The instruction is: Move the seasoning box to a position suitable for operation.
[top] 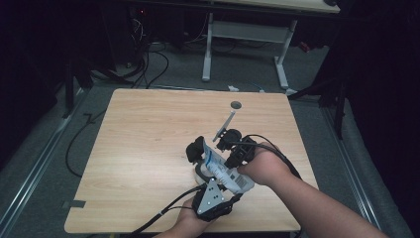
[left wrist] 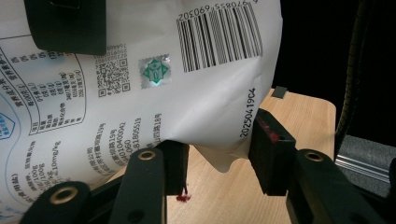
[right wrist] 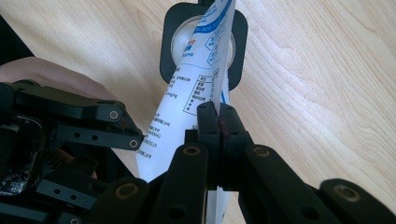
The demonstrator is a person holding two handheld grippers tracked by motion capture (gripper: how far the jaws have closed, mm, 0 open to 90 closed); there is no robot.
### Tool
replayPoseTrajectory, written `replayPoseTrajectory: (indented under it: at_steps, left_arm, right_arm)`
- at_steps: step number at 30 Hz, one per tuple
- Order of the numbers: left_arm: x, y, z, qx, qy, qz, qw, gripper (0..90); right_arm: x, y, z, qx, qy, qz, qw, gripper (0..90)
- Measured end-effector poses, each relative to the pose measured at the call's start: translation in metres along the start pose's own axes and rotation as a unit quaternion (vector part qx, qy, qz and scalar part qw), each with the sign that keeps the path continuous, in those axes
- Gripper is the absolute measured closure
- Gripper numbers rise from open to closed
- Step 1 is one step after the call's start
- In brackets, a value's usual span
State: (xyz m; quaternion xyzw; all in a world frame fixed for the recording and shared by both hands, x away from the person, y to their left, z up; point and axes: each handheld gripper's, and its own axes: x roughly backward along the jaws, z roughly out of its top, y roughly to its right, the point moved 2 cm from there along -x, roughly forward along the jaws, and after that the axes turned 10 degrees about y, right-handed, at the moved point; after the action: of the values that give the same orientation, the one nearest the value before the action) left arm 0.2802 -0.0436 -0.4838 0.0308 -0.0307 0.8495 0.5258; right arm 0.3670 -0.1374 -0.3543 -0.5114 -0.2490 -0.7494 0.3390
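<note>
Right gripper (right wrist: 218,122): jaws pressed together on the edge of the white printed plastic pouch (right wrist: 196,100) — forearm angled in from the right.
Left gripper (left wrist: 219,161): half-spread around the pouch's lower corner — grip unclear.
Pouch: glossy, crinkled, above the pale wood-grain table (top: 148,134).

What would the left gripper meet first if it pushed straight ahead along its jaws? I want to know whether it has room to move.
Very likely the white printed pouch: the left gripper has open jaws flanking the pouch's lower edge, so it would run into it almost at once. The table lies behind.
</note>
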Motion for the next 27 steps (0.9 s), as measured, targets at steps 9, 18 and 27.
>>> replayPoseTrajectory:
  at_steps: [9,18,27]
  left_arm:
    - [-0.0001,-0.0006,0.0013,0.0,0.002,0.0,1.0,61.1]
    - [0.0003,-0.0011,0.0015,-0.001,0.002,0.0,1.0,61.1]
    - [0.0007,-0.0017,0.0021,-0.001,0.002,0.0,1.0,61.1]
  right_arm:
    - [0.0016,0.0004,0.0003,0.002,0.002,-0.001,1.0,89.8]
    - [0.0016,0.0004,0.0012,0.001,0.002,0.001,1.0,89.7]
    - [0.0019,0.0001,0.0021,0.002,0.0,0.0,1.0,89.8]
